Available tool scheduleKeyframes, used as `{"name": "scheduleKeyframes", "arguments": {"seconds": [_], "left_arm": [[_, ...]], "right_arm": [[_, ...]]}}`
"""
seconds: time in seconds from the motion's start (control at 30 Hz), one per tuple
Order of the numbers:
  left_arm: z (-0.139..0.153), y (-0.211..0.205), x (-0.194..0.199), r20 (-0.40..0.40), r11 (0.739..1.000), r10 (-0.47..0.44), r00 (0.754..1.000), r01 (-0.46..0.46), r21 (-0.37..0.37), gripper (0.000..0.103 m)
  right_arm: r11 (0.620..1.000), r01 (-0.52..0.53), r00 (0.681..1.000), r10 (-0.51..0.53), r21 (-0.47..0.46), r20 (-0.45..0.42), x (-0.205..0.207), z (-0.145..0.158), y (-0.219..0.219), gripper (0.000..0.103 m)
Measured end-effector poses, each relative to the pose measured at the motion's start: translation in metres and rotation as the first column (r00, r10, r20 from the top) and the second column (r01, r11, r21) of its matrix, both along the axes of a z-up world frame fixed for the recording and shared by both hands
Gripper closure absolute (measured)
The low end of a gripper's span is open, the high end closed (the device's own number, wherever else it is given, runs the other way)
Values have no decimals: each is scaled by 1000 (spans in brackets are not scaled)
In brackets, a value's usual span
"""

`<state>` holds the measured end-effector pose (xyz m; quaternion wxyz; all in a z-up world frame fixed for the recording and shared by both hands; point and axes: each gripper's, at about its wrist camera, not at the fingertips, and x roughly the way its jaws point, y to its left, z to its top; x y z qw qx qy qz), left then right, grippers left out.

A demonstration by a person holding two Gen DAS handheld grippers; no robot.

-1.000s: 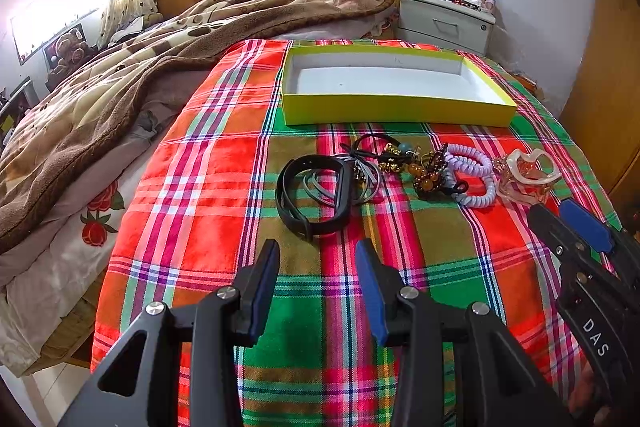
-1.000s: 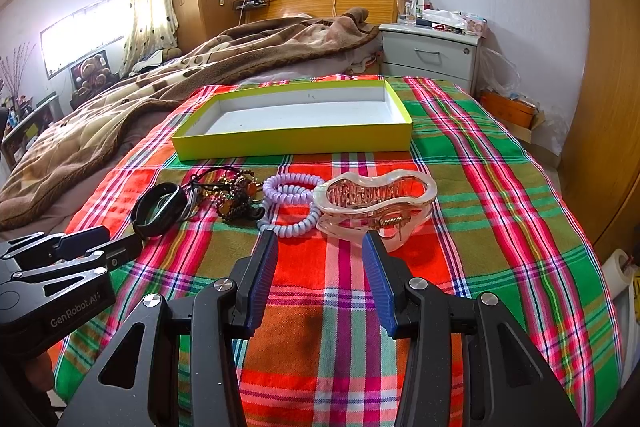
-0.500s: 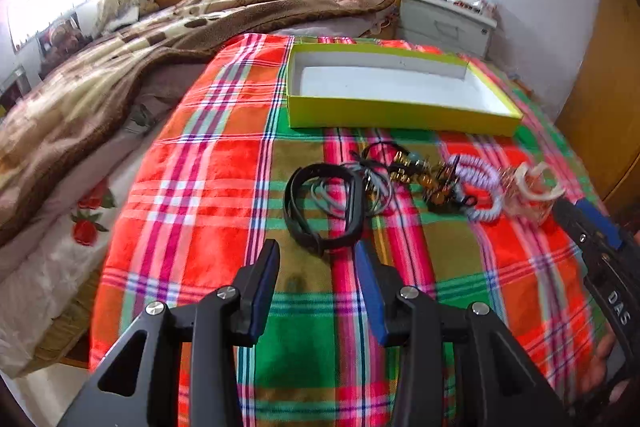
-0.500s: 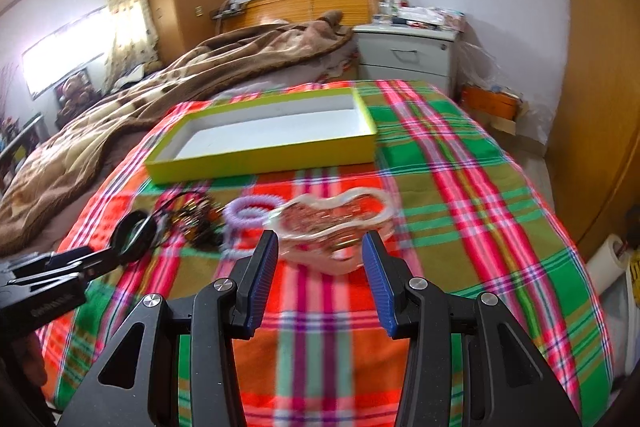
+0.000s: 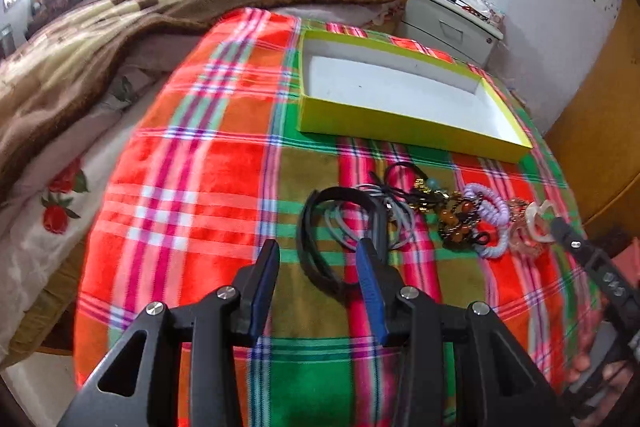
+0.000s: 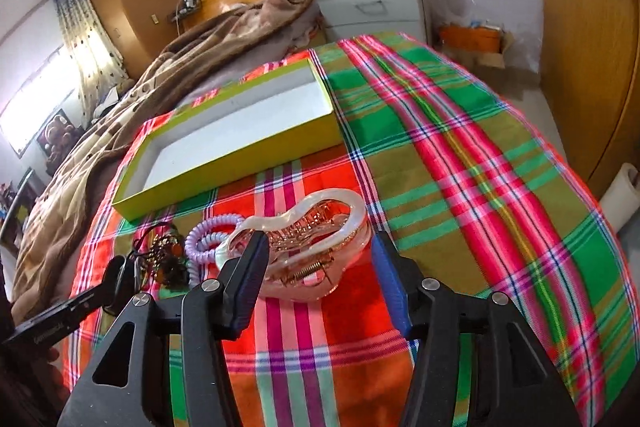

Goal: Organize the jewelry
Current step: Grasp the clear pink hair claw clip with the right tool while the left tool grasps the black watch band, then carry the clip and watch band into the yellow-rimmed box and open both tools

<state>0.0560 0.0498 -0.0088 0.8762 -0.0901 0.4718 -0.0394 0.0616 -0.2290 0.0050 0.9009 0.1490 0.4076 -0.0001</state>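
The left claw (image 5: 318,257) stood wide with nothing gripped, its right fingertip over the black band (image 5: 310,235) that lay looped on the plaid blanket (image 5: 192,163). To the right of the band lay grey hair ties (image 5: 352,227), a tangle of amber beads (image 5: 456,223), a lilac coil tie (image 5: 494,223) and the pink hair clip (image 5: 532,231), all in a row across the bed. The right claw (image 6: 316,251) was also spread wide and held nothing; the pink hair clip sat between its fingertips, whether touching them I cannot tell. The yellow box (image 6: 236,151), open and white inside, rested farther off on the blanket, just beyond the row. A brown quilt (image 5: 120,15) was heaped on the far left.
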Motion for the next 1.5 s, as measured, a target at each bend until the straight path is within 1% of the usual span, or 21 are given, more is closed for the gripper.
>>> {"name": "scheduleKeyframes", "arguments": {"seconds": [0.07, 0.1, 0.17, 0.2, 0.23, 0.27, 0.3, 0.33, 0.4, 0.43, 0.6, 0.67, 0.73, 0.8, 0.87, 1.0, 1.13, 1.27, 1.33, 1.4, 1.5], "left_arm": [[-2, -2, 3, -7, 1000, 1, 1000, 0, 25, 62], [-4, -2, 5, -16, 999, 3, 1000, -2, 39, 62], [-7, 1, 8, -36, 1000, 7, 999, -6, 25, 62], [-6, 2, 9, -33, 1000, 14, 999, -14, 24, 62], [-5, 3, 10, -26, 999, 27, 999, -26, 45, 62], [-3, 3, 10, -14, 997, 34, 999, -33, 76, 62], [-3, 3, 11, -9, 994, 37, 999, -35, 106, 62], [-4, 4, 13, -19, 993, 33, 999, -31, 115, 61], [-7, 6, 17, -40, 995, 19, 999, -15, 95, 61], [-6, 5, 17, -37, 995, 16, 999, -12, 102, 61], [-7, -3, 20, -33, 987, -11, 999, 16, 162, 61], [-7, -5, 20, -30, 985, -20, 999, 24, 173, 62], [-7, -3, 21, -30, 987, -14, 999, 19, 162, 63], [-6, -1, 21, -30, 989, -11, 999, 15, 147, 67], [-6, 0, 22, -32, 992, -13, 999, 17, 127, 74], [-5, 0, 22, -34, 994, -21, 999, 25, 105, 81], [-2, -2, 20, -26, 994, -38, 999, 41, 100, 90], [2, -2, 17, -8, 994, -44, 999, 45, 102, 93], [4, 0, 17, -4, 995, -42, 999, 42, 95, 93], [7, 3, 17, 1, 996, -33, 999, 33, 83, 93], [12, 7, 16, 16, 997, -34, 999, 33, 70, 93]], "right_arm": [[1000, -3, 1000, 3, -5, -16, 4, -1, 1, 49], [1000, -6, 1000, 6, -21, -21, 5, -1, 2, 49], [998, -1, 1000, -1, -67, -29, 7, 0, 2, 49], [996, 5, 1000, -7, -91, -26, 6, 1, 1, 49], [994, 13, 1000, -16, -108, -25, 6, 2, 0, 50], [992, 23, 999, -26, -124, -23, 5, 2, -3, 53], [991, 27, 999, -30, -131, -21, 5, 3, -5, 59], [991, 28, 999, -31, -133, -23, 5, 3, -7, 61], [991, 24, 999, -27, -133, -21, 4, 4, -9, 68], [990, 21, 999, -24, -137, -21, 3, 4, -9, 70], [987, -6, 1000, 2, -159, -23, 3, 5, -7, 89], [987, -15, 1000, 11, -163, -24, 4, 5, -6, 90], [986, -19, 1000, 15, -164, -23, 4, 5, -7, 90], [988, -20, 1000, 17, -155, -20, 4, 6, -9, 90], [988, -21, 1000, 19, -153, -14, 4, 7, -10, 91], [987, -11, 1000, 12, -159, 5, 2, 12, -12, 91], [989, 0, 1000, 4, -150, 28, -2, 18, -15, 91], [989, 2, 999, 4, -150, 41, -2, 21, -16, 92], [989, 0, 999, 8, -146, 50, -3, 23, -16, 92], [990, -5, 998, 14, -140, 62, -4, 26, -15, 96], [989, -6, 997, 17, -149, 73, -4, 29, -13, 96]]}}
